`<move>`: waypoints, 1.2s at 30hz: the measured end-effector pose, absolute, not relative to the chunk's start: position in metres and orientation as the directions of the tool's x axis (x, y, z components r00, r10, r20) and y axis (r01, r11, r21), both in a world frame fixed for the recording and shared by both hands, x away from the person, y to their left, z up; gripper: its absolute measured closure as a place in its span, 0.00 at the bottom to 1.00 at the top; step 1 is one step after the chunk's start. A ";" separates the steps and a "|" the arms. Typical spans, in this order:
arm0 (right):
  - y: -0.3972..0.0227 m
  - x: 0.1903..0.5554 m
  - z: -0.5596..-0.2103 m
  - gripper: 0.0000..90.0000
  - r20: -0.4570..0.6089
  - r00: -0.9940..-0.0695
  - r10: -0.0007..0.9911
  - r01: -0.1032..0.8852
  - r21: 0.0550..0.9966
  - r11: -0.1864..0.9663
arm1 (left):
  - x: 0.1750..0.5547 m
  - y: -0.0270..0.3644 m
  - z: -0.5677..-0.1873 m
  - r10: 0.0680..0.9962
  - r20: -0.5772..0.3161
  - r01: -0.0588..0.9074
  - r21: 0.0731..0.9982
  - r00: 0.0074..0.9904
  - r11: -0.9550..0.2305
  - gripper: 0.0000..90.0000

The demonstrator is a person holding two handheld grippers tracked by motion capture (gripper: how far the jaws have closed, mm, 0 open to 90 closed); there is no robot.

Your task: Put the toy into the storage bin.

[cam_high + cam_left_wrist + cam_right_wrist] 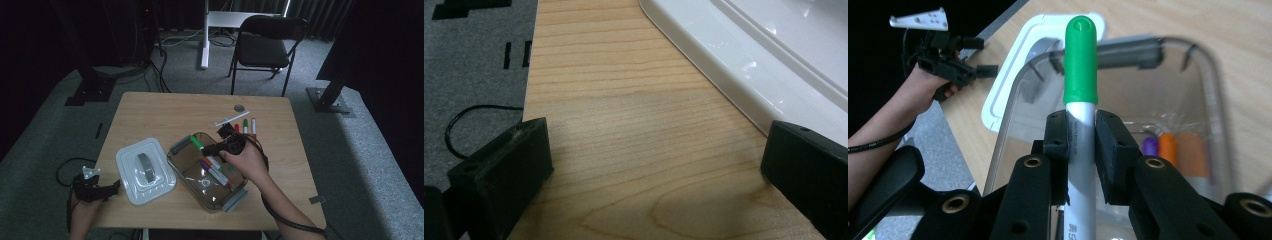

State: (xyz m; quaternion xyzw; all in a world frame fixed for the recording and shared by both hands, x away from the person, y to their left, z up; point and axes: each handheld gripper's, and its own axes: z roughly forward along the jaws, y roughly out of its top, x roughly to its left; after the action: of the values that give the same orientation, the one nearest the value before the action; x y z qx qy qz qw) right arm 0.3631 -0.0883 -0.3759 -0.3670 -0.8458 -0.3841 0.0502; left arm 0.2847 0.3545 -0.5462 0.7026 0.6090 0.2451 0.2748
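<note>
While clamped, green marker [1080, 75] above box [1208, 70]

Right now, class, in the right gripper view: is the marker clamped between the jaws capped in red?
No: the marker pinched in the right gripper has a green cap, held above the clear container.

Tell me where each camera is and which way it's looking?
High view: above the table, looking forward and down; both forearms show.
Left gripper view: on the left gripper, along its open jaws at tabletop and white lid.
Right gripper view: on the right gripper, clamping a green-capped marker over the clear box.
Shared: lid, left gripper.
</note>
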 end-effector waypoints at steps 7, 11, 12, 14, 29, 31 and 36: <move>-0.067 0.364 -0.412 0.85 0.379 -0.723 0.578 0.682 0.523 0.511 | 0.285 0.355 -0.546 0.990 0.010 0.721 0.685 0.138 -0.107 0.01; -0.053 0.366 -0.431 0.85 0.371 -0.726 0.579 0.685 0.472 0.555 | 0.285 0.354 -0.546 0.990 0.009 0.721 0.685 0.138 -0.107 0.01; -0.053 0.366 -0.431 0.85 0.371 -0.726 0.579 0.685 0.472 0.555 | 0.285 0.354 -0.546 0.990 0.009 0.721 0.685 0.137 -0.106 0.01; -0.046 0.366 -0.438 0.85 0.373 -0.727 0.577 0.685 0.446 0.576 | 0.285 0.354 -0.546 0.991 0.008 0.721 0.685 0.137 -0.105 0.01; -0.023 0.370 -0.472 0.85 0.332 -0.736 0.590 0.676 0.311 0.668 | 0.285 0.354 -0.546 0.990 0.009 0.722 0.684 0.137 -0.106 0.01; -0.020 0.369 -0.476 0.85 0.324 -0.739 0.591 0.672 0.292 0.680 | 0.285 0.354 -0.546 0.990 0.009 0.722 0.684 0.138 -0.107 0.01; -0.013 0.365 -0.481 0.85 0.307 -0.755 0.579 0.651 0.256 0.714 | 0.285 0.354 -0.546 0.990 0.009 0.722 0.684 0.138 -0.107 0.01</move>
State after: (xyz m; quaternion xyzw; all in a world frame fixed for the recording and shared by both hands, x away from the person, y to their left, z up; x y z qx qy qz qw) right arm 0.3651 -0.0133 -0.4807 -0.3343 -0.9200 -0.1767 0.1026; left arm 0.2846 0.3545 -0.5462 0.7025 0.6093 0.2446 0.2746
